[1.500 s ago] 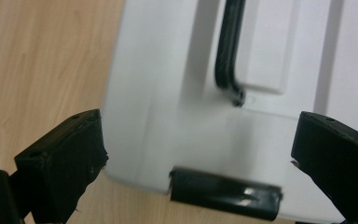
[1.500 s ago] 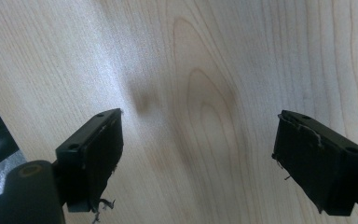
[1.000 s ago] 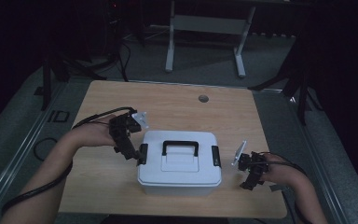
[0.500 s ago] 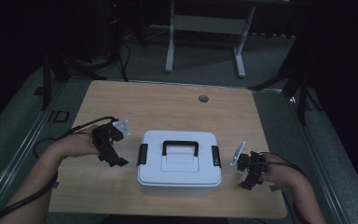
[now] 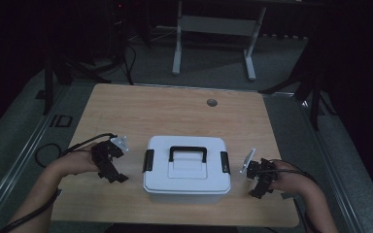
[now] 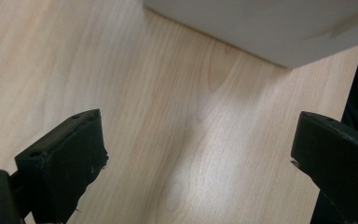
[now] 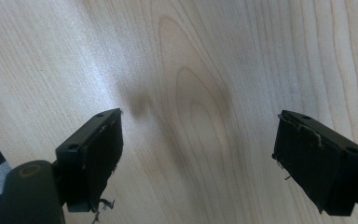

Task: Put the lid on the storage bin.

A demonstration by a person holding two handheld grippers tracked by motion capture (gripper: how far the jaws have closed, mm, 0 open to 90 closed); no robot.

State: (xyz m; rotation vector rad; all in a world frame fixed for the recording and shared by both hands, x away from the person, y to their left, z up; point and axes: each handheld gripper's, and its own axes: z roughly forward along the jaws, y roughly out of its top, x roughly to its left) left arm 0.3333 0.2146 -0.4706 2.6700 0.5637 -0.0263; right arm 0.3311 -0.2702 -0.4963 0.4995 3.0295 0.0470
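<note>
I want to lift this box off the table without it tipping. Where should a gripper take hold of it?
Probably the black handle on the lid of the white box, from straight above. It lies across the lid's middle, so the load should hang level. Both the left gripper and the right gripper are open beside the box.

White box [image 5: 187, 174], black handle [image 5: 188, 152], wood-grain table [image 5: 165, 111].
</note>
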